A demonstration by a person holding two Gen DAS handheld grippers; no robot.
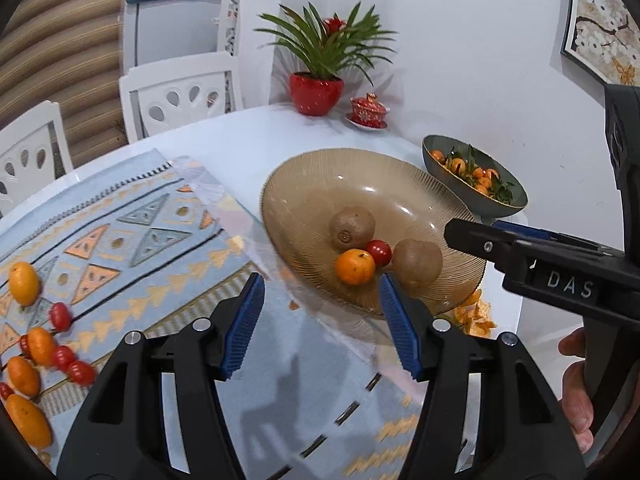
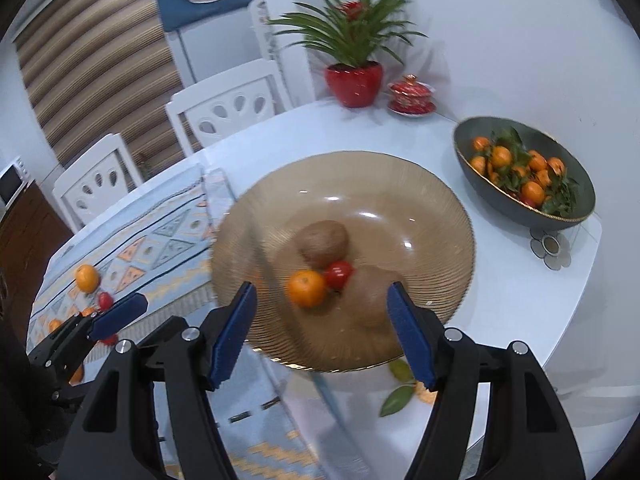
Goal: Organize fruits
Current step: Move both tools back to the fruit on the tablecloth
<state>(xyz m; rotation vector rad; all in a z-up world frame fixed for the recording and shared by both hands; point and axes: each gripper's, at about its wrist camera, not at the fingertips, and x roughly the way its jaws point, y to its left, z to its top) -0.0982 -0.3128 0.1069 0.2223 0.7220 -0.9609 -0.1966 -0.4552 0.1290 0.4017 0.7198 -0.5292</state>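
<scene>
An amber glass plate [image 1: 304, 184] [image 2: 420, 184] holds two kiwis [image 1: 352, 227] [image 1: 417, 262], a small orange [image 1: 355, 266] [image 2: 306, 288] and a cherry tomato [image 1: 378, 251] [image 2: 338, 274]. On the patterned mat [image 1: 140, 220] at the left lie several kumquats [image 1: 24, 283] and cherry tomatoes [image 1: 60, 316]. My left gripper [image 1: 323, 284] hovers open and empty over the mat, just short of the plate's near rim. My right gripper [image 2: 321, 292] is open and empty above the plate's near edge, and it shows at the right of the left wrist view [image 1: 474, 229].
A dark green bowl [image 1: 492, 208] [image 2: 500, 204] of leafy mandarins stands right of the plate. A red potted plant [image 2: 354, 80] and a red lidded cup [image 2: 412, 94] sit at the table's back. Peel and leaves [image 2: 400, 392] lie by the plate. White chairs [image 2: 224, 108] stand behind.
</scene>
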